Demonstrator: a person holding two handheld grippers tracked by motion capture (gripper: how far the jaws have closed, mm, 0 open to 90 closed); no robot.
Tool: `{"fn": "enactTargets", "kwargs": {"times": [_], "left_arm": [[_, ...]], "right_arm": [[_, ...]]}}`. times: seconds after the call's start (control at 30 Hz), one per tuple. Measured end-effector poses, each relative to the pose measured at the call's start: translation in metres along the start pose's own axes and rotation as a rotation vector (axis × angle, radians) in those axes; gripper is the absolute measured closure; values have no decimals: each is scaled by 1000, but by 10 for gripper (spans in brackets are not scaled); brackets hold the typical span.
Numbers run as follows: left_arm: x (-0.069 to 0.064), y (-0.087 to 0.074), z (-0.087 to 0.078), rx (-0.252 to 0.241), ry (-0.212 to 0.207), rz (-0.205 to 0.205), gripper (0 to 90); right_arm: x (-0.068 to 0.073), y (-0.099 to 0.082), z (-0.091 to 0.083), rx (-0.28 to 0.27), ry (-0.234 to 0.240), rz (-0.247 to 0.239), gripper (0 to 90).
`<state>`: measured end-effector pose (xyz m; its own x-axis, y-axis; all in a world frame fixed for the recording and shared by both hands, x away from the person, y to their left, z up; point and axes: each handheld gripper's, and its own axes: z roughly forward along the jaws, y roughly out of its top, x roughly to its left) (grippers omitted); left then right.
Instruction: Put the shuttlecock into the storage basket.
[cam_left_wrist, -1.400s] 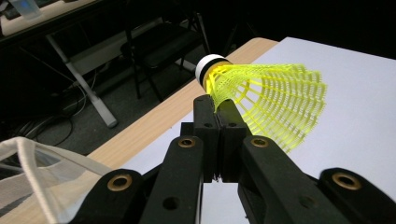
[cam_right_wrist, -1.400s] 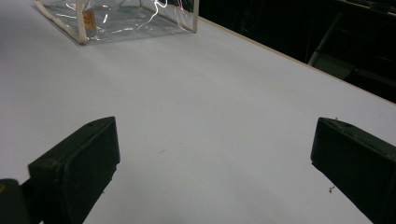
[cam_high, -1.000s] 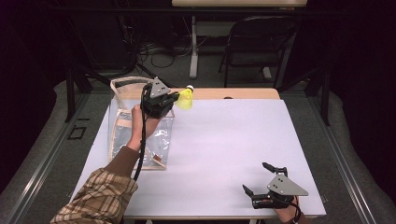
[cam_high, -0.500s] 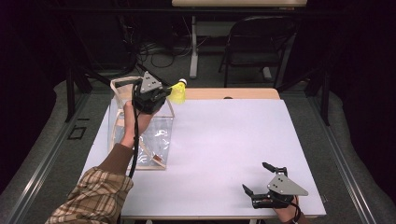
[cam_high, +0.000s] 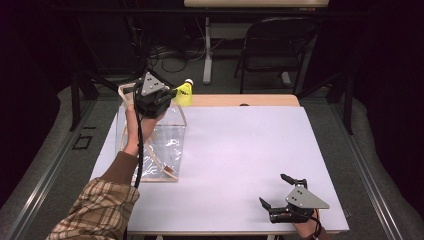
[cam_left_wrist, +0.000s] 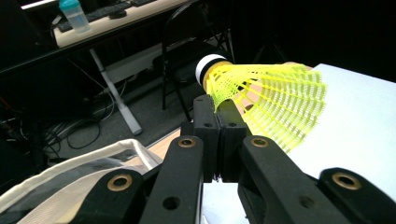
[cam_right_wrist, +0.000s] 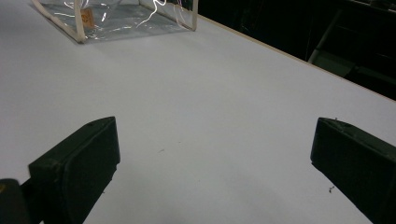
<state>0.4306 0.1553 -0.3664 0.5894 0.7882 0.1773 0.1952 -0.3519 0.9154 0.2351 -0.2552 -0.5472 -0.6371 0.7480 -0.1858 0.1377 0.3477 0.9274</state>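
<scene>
High view: clear bag (cam_high: 155, 145) upright at the table's (cam_high: 240, 155) left edge, cream-trimmed, mouth open upward; something small and orange-brown low at its near corner, too small to tell. Left gripper (cam_high: 167, 97) raised above the bag's far rim, arm in a plaid sleeve (cam_high: 95, 210) stretched forward from the lower left, cable down along the forearm. Yellow shuttlecock (cam_high: 183, 93) clamped at its tip, held in the air just right of the bag's far corner, outside the bag. Right gripper (cam_high: 275, 192) down on the table near the front right corner, well apart from the bag, jaws spread.

Left gripper view: jaws closed together on the shuttlecock (cam_left_wrist: 268, 100), pinched at the lower edge of the skirt near the white-banded cork; skirt fanned to the right, cork pointed up and left. Bag rim (cam_left_wrist: 70, 168) below at lower left. Table (cam_left_wrist: 364, 121) beyond at right.

Right gripper view: jaws wide apart, nothing between them, bare table (cam_right_wrist: 210, 116) beneath. Bag (cam_right_wrist: 116, 18) at the top left, standing on the table, orange tag seen through its wall.
</scene>
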Motion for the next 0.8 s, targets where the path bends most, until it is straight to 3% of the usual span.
{"fn": "enactTargets", "kwargs": {"times": [0.8], "left_arm": [[25, 5, -27, -55, 58, -38, 891]], "right_arm": [[1, 0, 0, 2, -2, 2, 6]]}}
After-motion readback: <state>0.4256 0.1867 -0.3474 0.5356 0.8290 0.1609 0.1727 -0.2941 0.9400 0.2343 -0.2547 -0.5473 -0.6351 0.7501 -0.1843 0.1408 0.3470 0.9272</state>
